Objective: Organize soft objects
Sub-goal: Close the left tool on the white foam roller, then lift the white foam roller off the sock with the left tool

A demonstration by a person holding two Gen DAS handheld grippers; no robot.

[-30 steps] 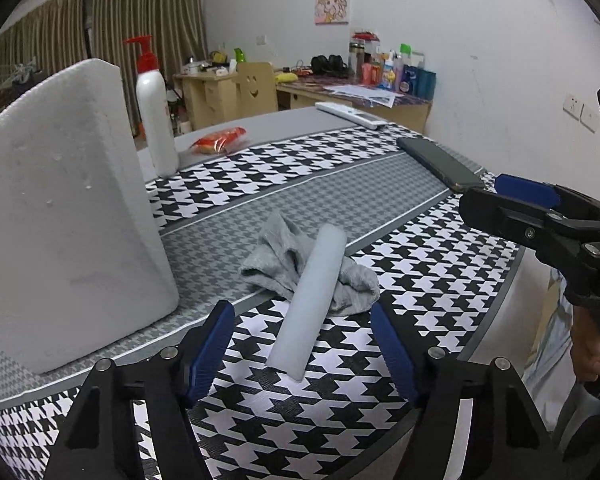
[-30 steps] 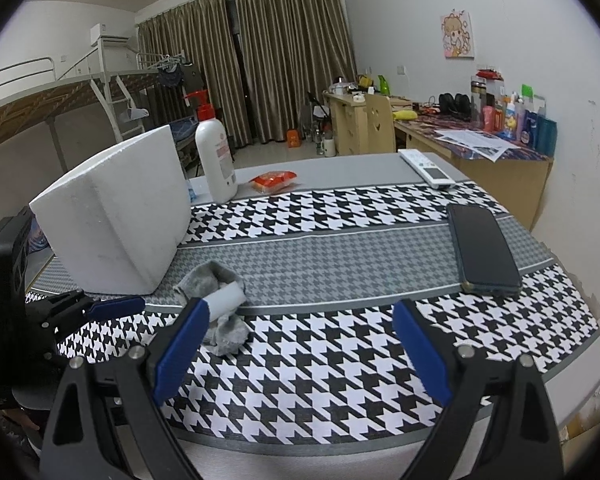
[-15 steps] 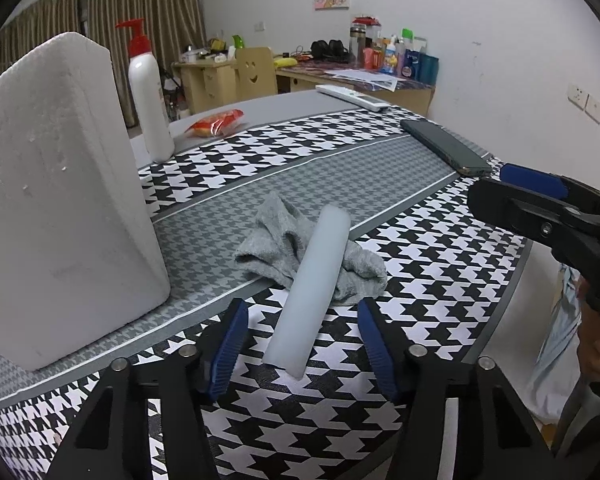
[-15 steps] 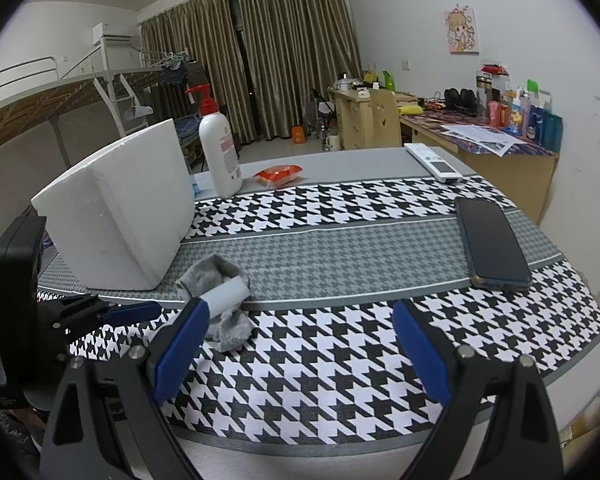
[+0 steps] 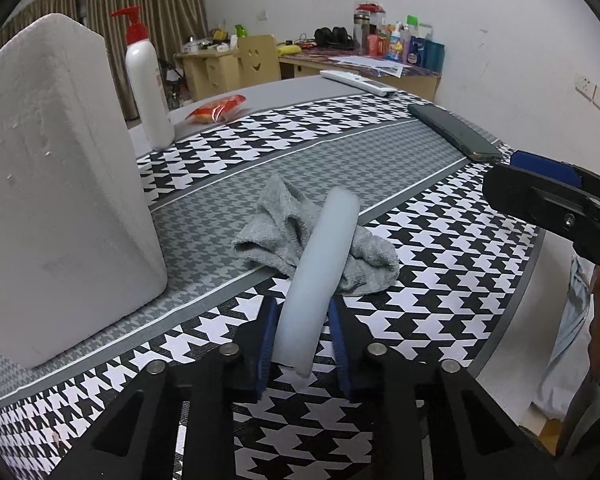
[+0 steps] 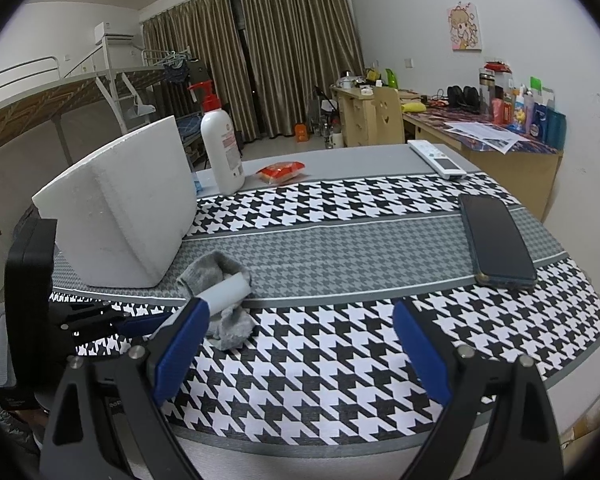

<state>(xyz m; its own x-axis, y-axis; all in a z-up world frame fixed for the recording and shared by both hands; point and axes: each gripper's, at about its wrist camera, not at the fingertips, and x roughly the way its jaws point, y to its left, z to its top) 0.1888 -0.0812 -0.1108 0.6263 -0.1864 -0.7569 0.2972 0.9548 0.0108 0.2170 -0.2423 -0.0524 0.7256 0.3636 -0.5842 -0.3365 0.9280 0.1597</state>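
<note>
Big white styrofoam block (image 5: 56, 184) stands upright at the left of the houndstooth-covered counter (image 5: 420, 216). White pump bottle with red top (image 5: 146, 80) behind it, red snack packet (image 5: 216, 109) just beside. Pale grey-white foam cylinder (image 5: 320, 276) lies across crumpled grey sock (image 5: 276, 224), long axis running from near edge away toward counter middle, far end tilted slightly right. Left gripper (image 5: 302, 344) jaws closing on the cylinder's near end, blue pads touching both sides. Dark phone (image 6: 496, 236) lies flat far right. Right gripper (image 6: 300, 344) jaws wide apart, nothing between, hovering over the front edge.
</note>
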